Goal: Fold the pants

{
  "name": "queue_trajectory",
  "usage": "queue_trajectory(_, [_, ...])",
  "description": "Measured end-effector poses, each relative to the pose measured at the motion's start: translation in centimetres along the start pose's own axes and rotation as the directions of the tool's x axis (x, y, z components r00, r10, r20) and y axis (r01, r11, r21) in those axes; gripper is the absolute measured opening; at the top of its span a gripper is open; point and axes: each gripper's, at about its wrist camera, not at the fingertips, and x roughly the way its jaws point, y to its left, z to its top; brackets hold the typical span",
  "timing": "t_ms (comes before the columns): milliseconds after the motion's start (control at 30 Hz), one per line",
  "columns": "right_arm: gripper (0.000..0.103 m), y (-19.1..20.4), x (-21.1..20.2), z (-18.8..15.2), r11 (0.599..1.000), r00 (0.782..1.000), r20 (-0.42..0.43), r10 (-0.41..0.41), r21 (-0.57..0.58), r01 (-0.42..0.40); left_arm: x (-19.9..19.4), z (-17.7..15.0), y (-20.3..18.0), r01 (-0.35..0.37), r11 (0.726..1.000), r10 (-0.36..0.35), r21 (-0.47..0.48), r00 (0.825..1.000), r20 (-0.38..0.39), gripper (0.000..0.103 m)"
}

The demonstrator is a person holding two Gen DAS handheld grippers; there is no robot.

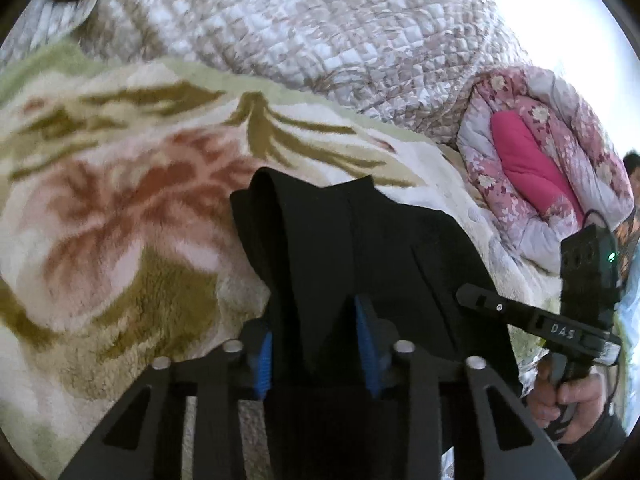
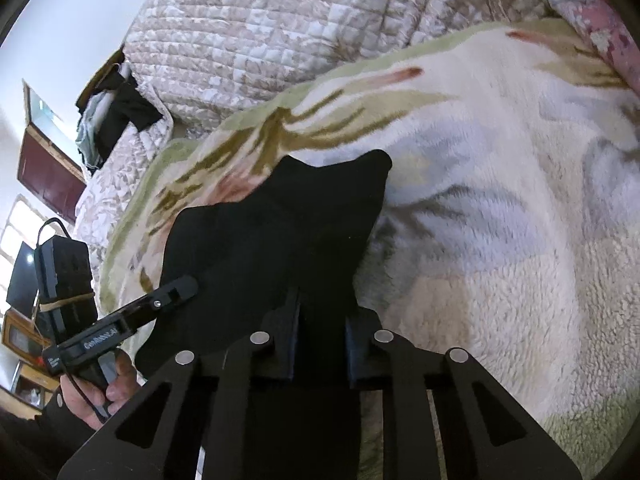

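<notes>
Both grippers, left gripper (image 1: 316, 344) and right gripper (image 2: 322, 336), pinch the black pants (image 1: 360, 240) above the fleece blanket (image 1: 120, 220); uneven lifting may slip fabric free.

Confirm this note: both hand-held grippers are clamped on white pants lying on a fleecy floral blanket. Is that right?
Not quite: the pants are black, not white, as the left wrist view shows. The rest stands: the left hand-held gripper and right hand-held gripper both pinch the fabric, which lies on the fleecy floral blanket.
</notes>
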Motion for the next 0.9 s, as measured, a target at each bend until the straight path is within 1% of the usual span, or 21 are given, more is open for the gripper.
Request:
queue_trajectory(33, [0.017, 0.3, -0.2, 0.0, 1.000, 1.000, 0.008, -0.002, -0.009, 0.003, -0.4, 0.2, -0.5, -0.005, 1.000, 0.005, 0.016, 1.000, 0.008, 0.028])
queue_trajectory(67, [0.016, 0.7, -0.5, 0.2, 1.000, 1.000, 0.018, -0.003, -0.014, 0.003, -0.7, 0.4, -0.7, -0.005, 1.000, 0.005, 0.025, 1.000, 0.014, 0.026])
queue_trajectory(200, [0.016, 2.1, -1.1, 1.3, 0.999, 0.999, 0.039, 0.014, -0.032, -0.013, -1.7, 1.5, -1.3, -0.005, 0.999, 0.004, 0.052, 1.000, 0.026, 0.024])
queue_trajectory(333, [0.016, 3.6, -0.7, 3.7, 0.997, 0.998, 0.052, 0.019, -0.070, -0.016, -2.3, 3.9, -1.5, -0.027, 0.996, 0.023, 0.084, 0.998, 0.057, 0.024])
queue_trajectory(400, [0.016, 4.1, 0.1, 5.5, 0.996, 0.998, 0.057, 0.014, -0.094, -0.009, -2.2, 5.7, -1.1, -0.038, 0.994, 0.031, 0.101, 0.997, 0.069, 0.024])
queue_trajectory(500, [0.016, 4.0, 1.7, 7.8, 0.995, 0.999, 0.049, 0.010, -0.097, -0.005, -1.3, 8.3, -0.2, -0.063, 0.992, 0.055, 0.110, 0.996, 0.076, 0.024])
queue_trajectory(600, [0.016, 3.6, 3.7, 9.8, 0.996, 0.998, 0.055, 0.008, -0.087, -0.004, -0.2, 10.2, 0.8, -0.084, 0.991, 0.075, 0.105, 0.993, 0.086, 0.025])
queue_trajectory(667, [0.017, 3.1, 5.1, 10.8, 0.997, 0.998, 0.064, 0.012, -0.080, -0.007, 0.7, 10.9, 1.3, -0.098, 0.989, 0.088, 0.108, 0.991, 0.097, 0.026])
queue_trajectory(700, [0.018, 2.7, 5.9, 11.1, 0.997, 0.998, 0.064, 0.002, -0.078, 0.003, 1.3, 11.1, 1.7, -0.110, 0.987, 0.099, 0.114, 0.990, 0.099, 0.027])
queue_trajectory(733, [0.020, 2.3, 6.5, 11.1, 0.997, 0.998, 0.058, -0.017, -0.069, 0.021, 2.3, 11.2, 2.4, -0.131, 0.984, 0.121, 0.119, 0.989, 0.086, 0.030])
queue_trajectory(800, [0.023, 1.1, 7.2, 10.8, 0.992, 0.993, 0.051, -0.103, -0.067, 0.106, 3.9, 10.9, 4.2, -0.174, 0.982, 0.172, 0.078, 0.985, 0.028, 0.032])
queue_trajectory(833, [0.024, 0.9, 7.0, 10.8, 0.990, 0.991, 0.054, -0.121, -0.073, 0.125, 4.2, 10.7, 5.0, -0.204, 0.977, 0.203, 0.060, 0.979, 0.014, 0.032])
queue_trajectory(867, [0.024, 0.7, 6.5, 10.8, 0.985, 0.987, 0.065, -0.145, -0.083, 0.150, 4.1, 10.6, 5.5, -0.224, 0.973, 0.223, 0.056, 0.975, 0.018, 0.032])
queue_trajectory(900, [0.024, 0.7, 6.0, 10.7, 0.983, 0.985, 0.077, -0.153, -0.089, 0.160, 3.6, 10.7, 5.8, -0.224, 0.973, 0.222, 0.050, 0.974, 0.033, 0.032])
